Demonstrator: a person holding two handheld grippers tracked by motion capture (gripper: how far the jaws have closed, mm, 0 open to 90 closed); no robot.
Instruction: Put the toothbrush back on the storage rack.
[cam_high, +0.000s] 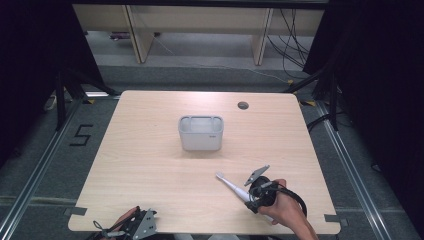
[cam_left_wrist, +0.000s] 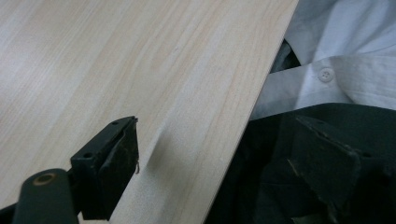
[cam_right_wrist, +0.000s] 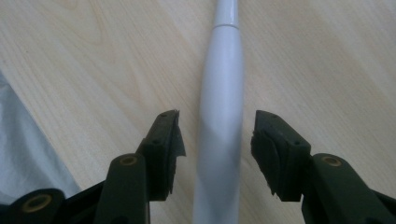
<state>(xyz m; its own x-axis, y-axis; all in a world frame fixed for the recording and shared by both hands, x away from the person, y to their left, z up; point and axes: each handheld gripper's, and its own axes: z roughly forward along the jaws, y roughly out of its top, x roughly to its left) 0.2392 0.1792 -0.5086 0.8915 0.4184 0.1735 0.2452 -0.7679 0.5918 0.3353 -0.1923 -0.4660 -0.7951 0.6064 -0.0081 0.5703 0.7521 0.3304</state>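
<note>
One toothbrush (cam_right_wrist: 219, 116), one caddy (cam_high: 200, 133)

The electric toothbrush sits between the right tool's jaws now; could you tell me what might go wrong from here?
1. The jaws of the right tool stand apart from the smooth, rounded electric toothbrush; closing off-centre could squirt it sideways.
2. It lies near the table front edge, so a nudge might roll it off.
3. The grey holder stands far off; a weak grip may slip.
</note>
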